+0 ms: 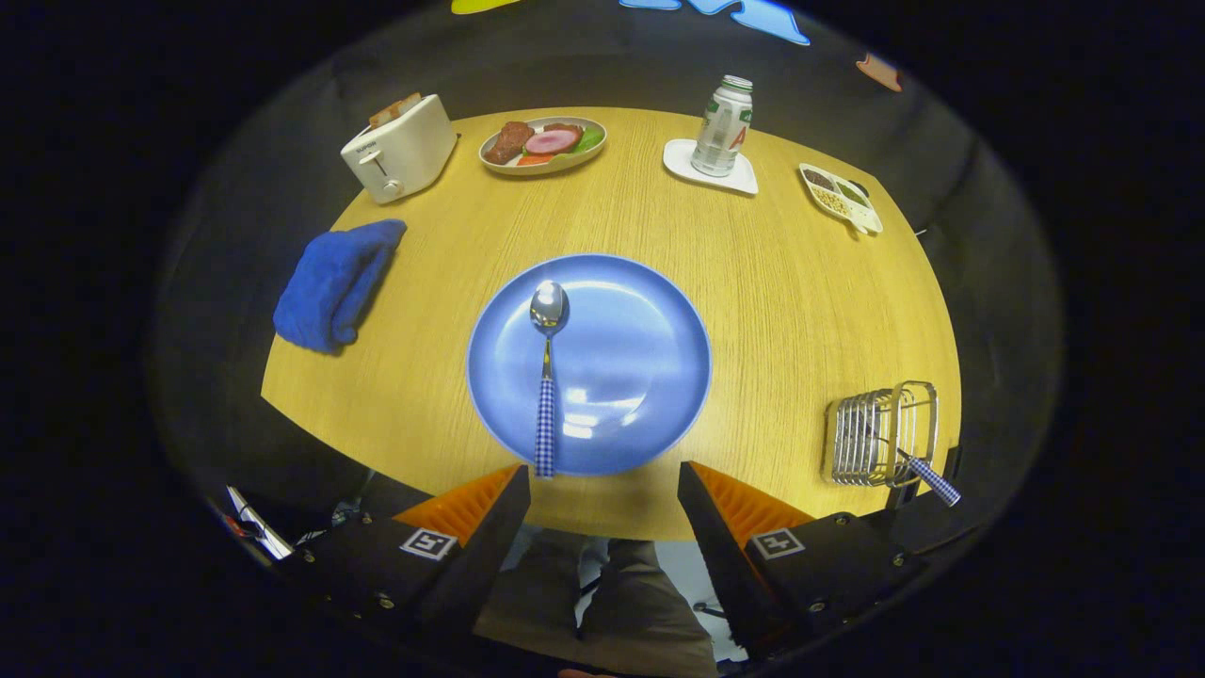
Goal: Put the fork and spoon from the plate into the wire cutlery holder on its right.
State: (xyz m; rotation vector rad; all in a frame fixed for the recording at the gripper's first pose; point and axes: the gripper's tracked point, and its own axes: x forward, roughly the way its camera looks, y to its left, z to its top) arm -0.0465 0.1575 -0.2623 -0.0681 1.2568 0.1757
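Just ahead of the gripper [602, 490], whose fingers stand wide apart with nothing between them, the spoon [547, 367] lies on the left half of the blue plate [650, 367], its checked handle reaching over the plate's near rim toward the left finger. At the worktop's [772, 282] near right corner stands the wire cutlery holder [883, 435], a checked handle [934, 478] sticking out of it, probably the fork's.
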